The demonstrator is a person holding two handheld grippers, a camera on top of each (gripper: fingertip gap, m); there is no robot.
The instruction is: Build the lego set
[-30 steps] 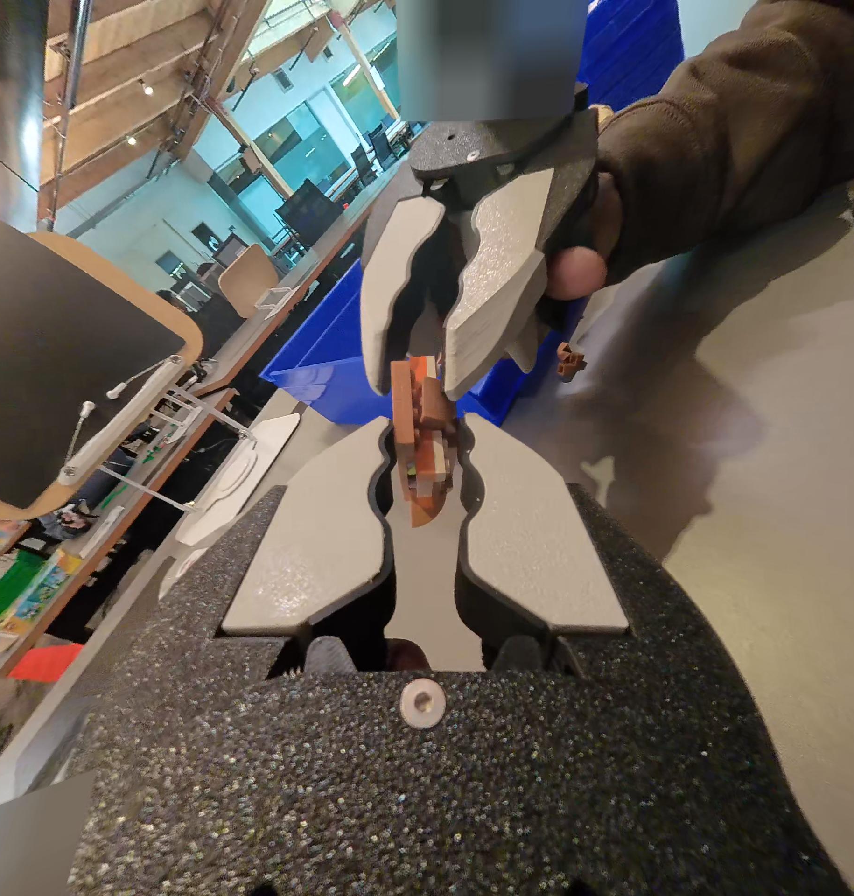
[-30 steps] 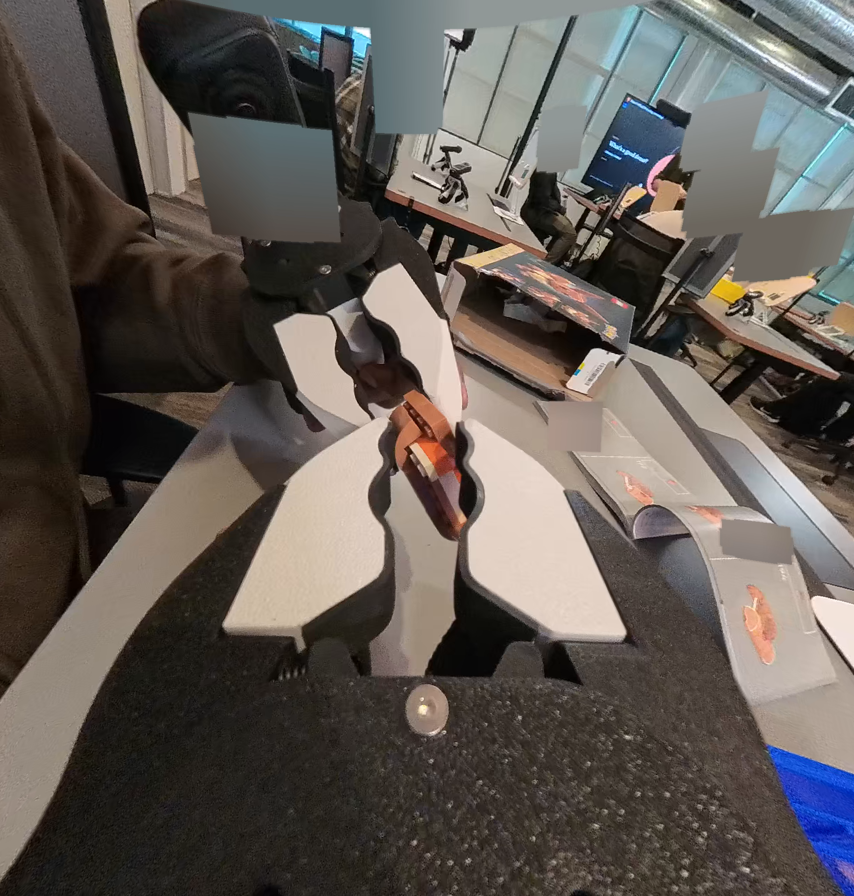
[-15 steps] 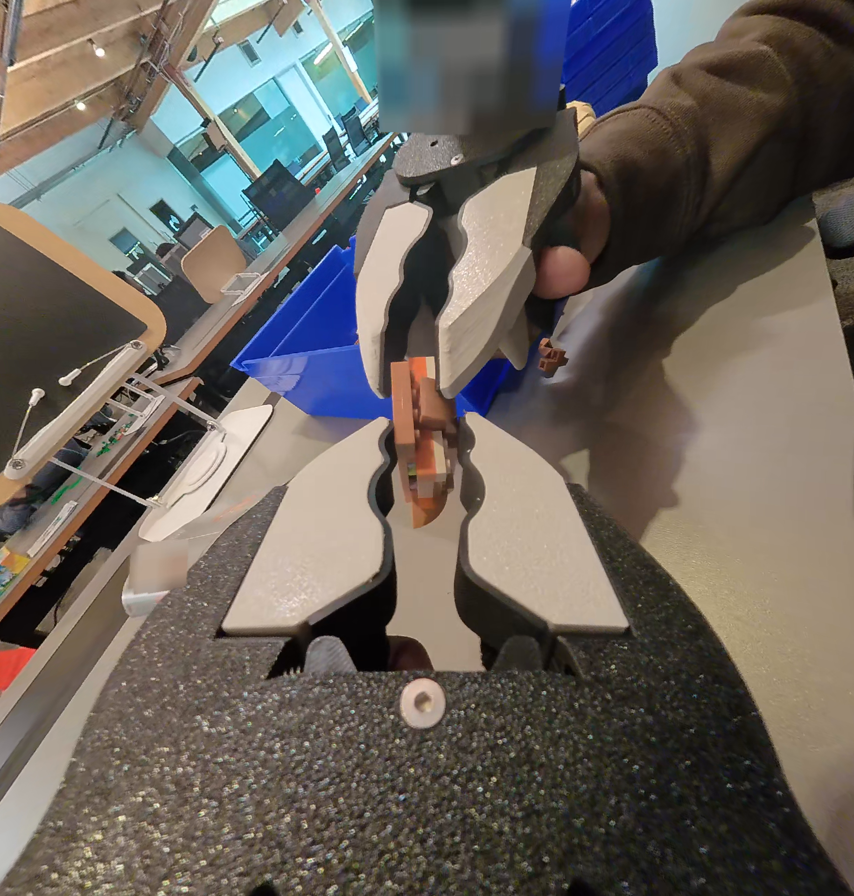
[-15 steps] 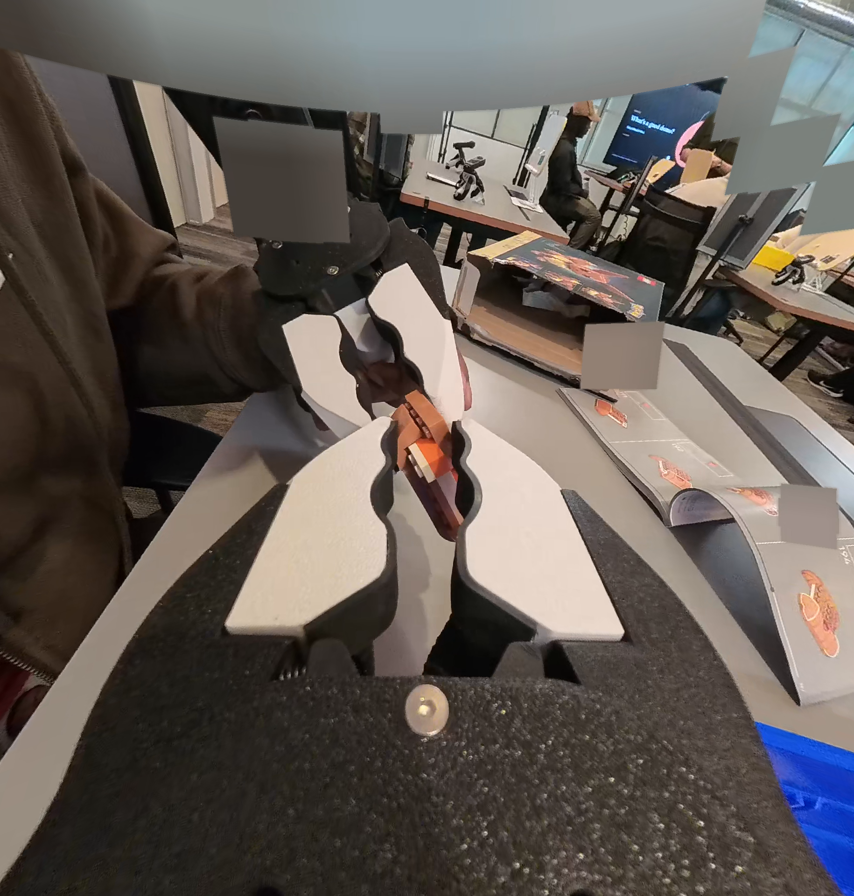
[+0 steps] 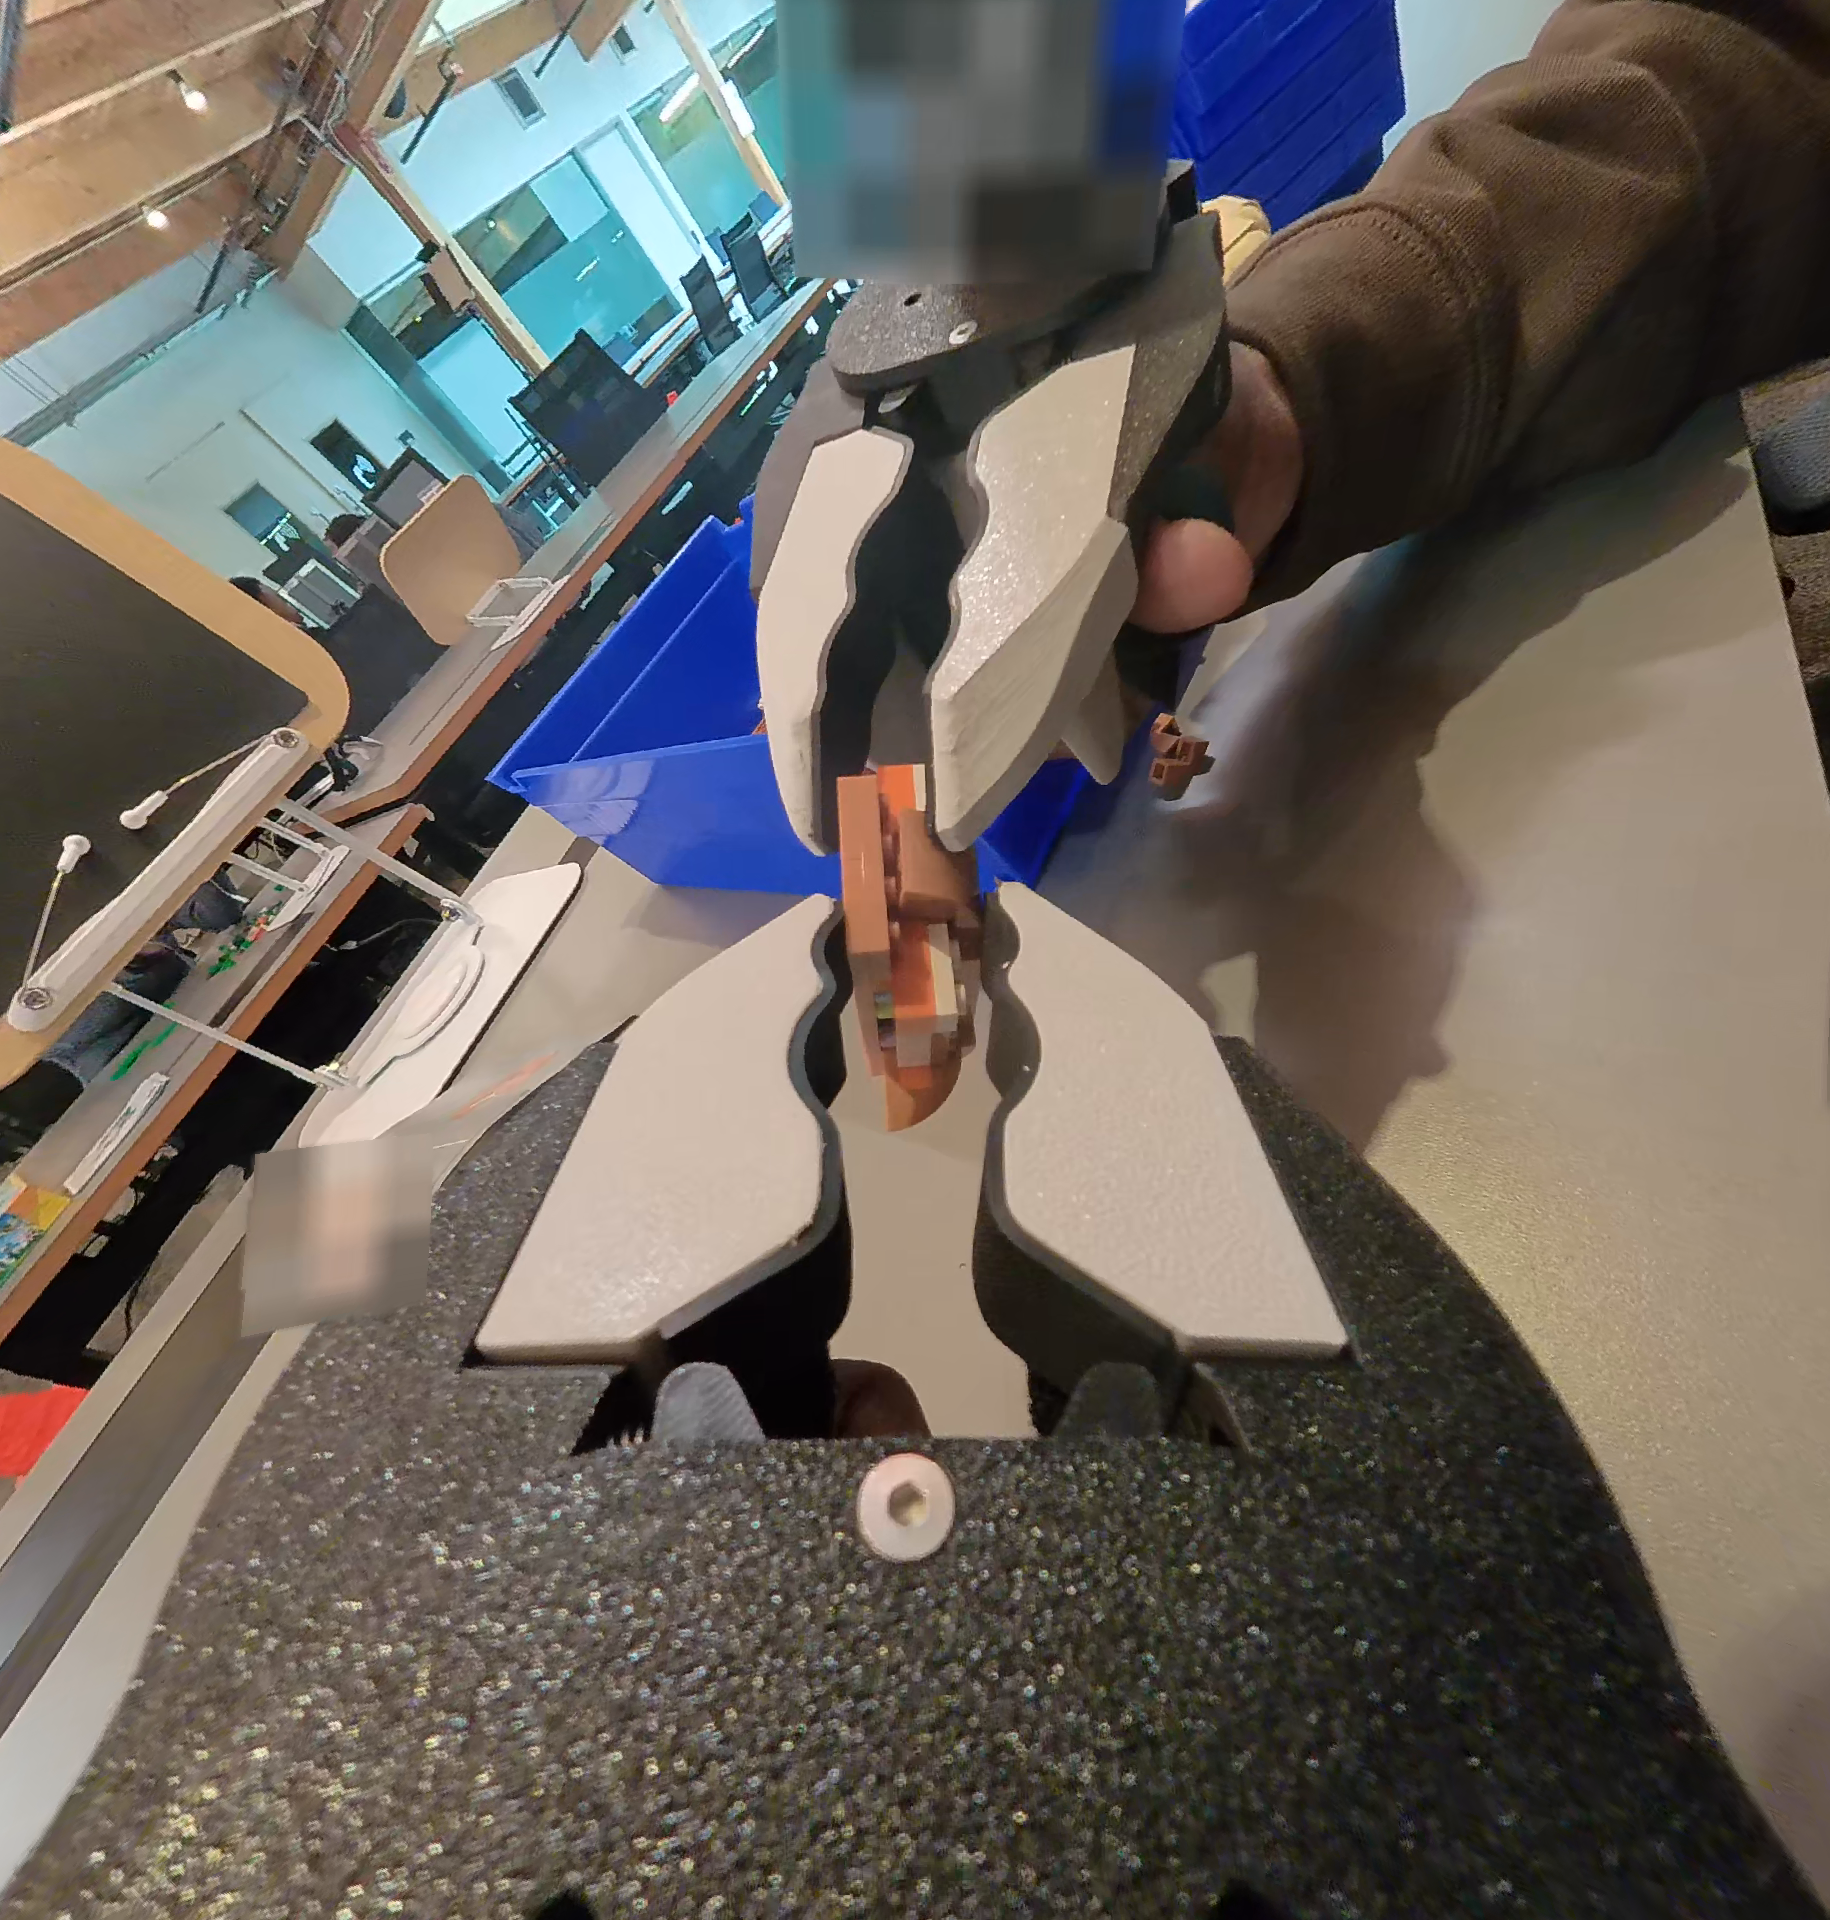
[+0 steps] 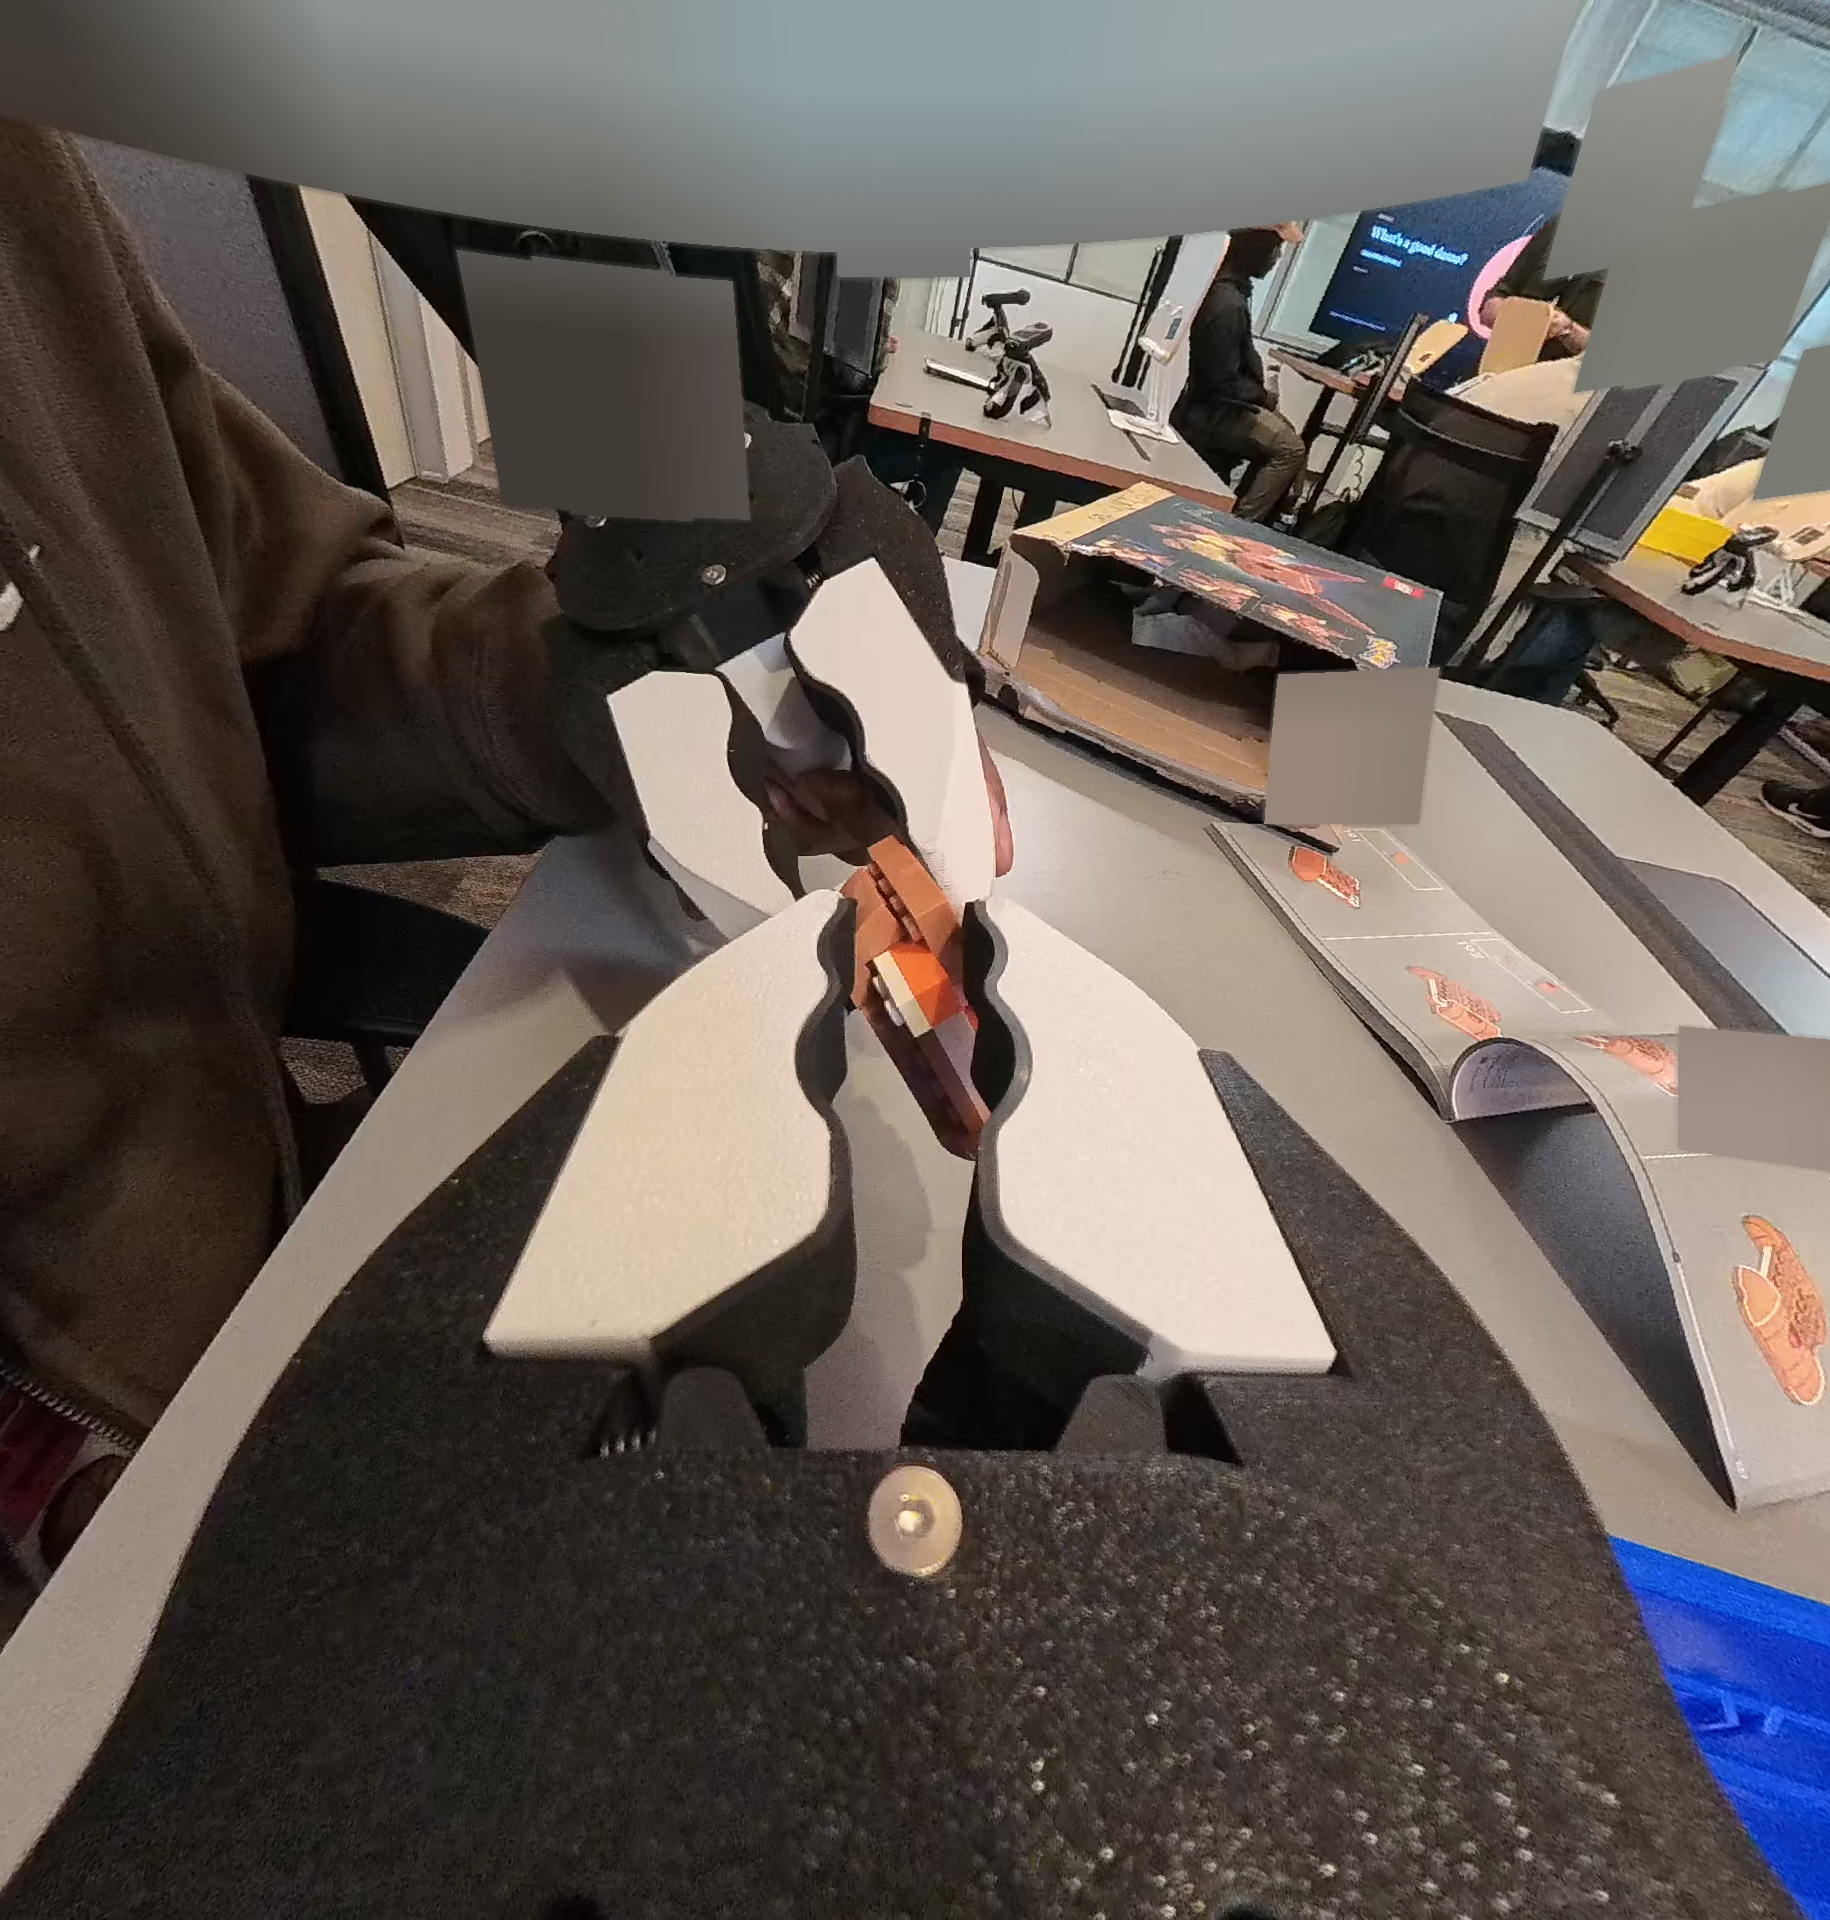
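The left tool [image 5: 906,925] and the right tool [image 6: 906,914] both hold, with narrow jaws, the brown-orange lego assembly [image 5: 911,987] above the tabletop [image 5: 1513,1039]. If the tools twist against each other, I think bricks may separate. Only the left wrist view shows the loose brown piece [image 5: 1179,752] beside the blue bin [image 5: 682,821]; only the right wrist view shows the instruction booklet [image 6: 1513,997] and the opened box [image 6: 1202,644].

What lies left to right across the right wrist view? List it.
Brown sleeve → left claw → lego assembly held in the right claw → torn cardboard box → open instruction booklet.
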